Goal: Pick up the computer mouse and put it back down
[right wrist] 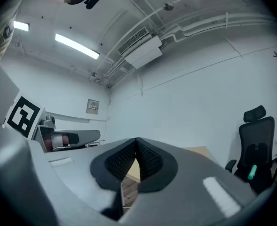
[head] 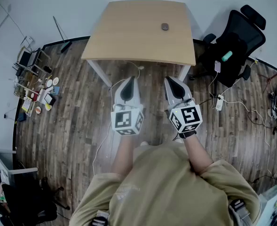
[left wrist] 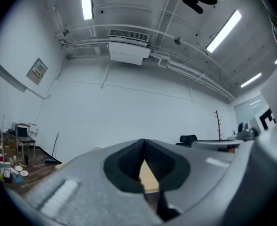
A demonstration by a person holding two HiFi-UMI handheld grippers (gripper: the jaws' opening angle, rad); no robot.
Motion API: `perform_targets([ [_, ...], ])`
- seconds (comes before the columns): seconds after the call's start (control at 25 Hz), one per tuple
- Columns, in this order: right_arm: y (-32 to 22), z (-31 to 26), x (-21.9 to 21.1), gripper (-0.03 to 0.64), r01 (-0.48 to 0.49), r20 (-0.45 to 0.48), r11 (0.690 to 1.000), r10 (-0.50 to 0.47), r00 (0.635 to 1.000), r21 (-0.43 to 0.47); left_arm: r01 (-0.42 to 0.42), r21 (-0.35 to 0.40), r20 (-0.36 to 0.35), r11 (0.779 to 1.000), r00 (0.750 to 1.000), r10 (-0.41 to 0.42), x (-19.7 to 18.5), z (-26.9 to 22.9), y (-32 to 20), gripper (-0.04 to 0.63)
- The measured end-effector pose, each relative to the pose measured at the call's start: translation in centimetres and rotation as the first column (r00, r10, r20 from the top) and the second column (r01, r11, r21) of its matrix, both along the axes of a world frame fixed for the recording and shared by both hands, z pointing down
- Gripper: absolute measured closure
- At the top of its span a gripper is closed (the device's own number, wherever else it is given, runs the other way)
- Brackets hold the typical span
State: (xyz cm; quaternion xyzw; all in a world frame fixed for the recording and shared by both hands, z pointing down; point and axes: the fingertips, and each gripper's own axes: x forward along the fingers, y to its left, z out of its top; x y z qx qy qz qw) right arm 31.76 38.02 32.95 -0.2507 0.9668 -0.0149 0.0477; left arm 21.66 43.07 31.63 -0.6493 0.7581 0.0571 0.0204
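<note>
**Item: computer mouse** (head: 164,27). Small dark oval lying on the pale wooden table (head: 129,32). It sits toward 2 o'clock from the tabletop's centre, away from every edge, with nothing beside it. No cable can be made out at this size.

**Handling (judged).** Probably light, with a stiff plastic shell and a smooth, rounded back that pads could slide off. It is not fragile, though a hard squeeze could press its buttons. The best hold is probably across the two long flanks at the waist, low down near the tabletop, and not over the domed top.

**Tool: left gripper** (head: 130,81). Tongs pressed together at the tips and holding nothing. It is held over the wooden floor (head: 72,107), short of the table's near edge. The mouse lies at about 1 o'clock from it, well apart.

**Tool: right gripper** (head: 170,82). Tongs likewise pressed together and holding nothing. The mouse lies at 12 o'clock from it, well apart.

**Surroundings.** Black office chair (head: 237,36) at 3 o'clock of the table.

**Status (judged).** The mouse is untouched and the pick-up is not yet begun. The tongs must spread before any approach.
</note>
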Motion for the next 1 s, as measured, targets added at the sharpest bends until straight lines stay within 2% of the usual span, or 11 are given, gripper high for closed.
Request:
perform_targets([
  [0.24, 3.0, 0.0, -5.3, 0.611, 0.02, 0.056, 0.999, -0.018, 0.998, -0.039, 0.009, -0.004, -0.019, 1.0, 1.0, -0.009, -5.1, 0.2, 3.8, 0.594],
  [0.48, 6.3, 1.1, -9.3, 0.611, 0.015, 0.011, 1.0, -0.015, 1.0, -0.017, 0.008, -0.028, -0.036, 1.0, 0.999, -0.009, -9.1, 1.6, 6.7, 0.594],
  [0.8, 3.3, 3.3, -11.3, 0.611, -0.002, -0.061, 1.0, 0.0, 0.998, -0.027, -0.021, -0.05, -0.084, 0.999, 0.996, 0.017, -10.5, 3.5, 3.2, 0.594],
  [1.0, -1.7, 5.0, -13.6, 0.609, 0.005, -0.111, 0.999, -0.008, 0.994, -0.032, -0.02, -0.077, -0.064, 0.997, 0.998, 0.015, -11.9, 4.8, -2.1, 0.594],
])
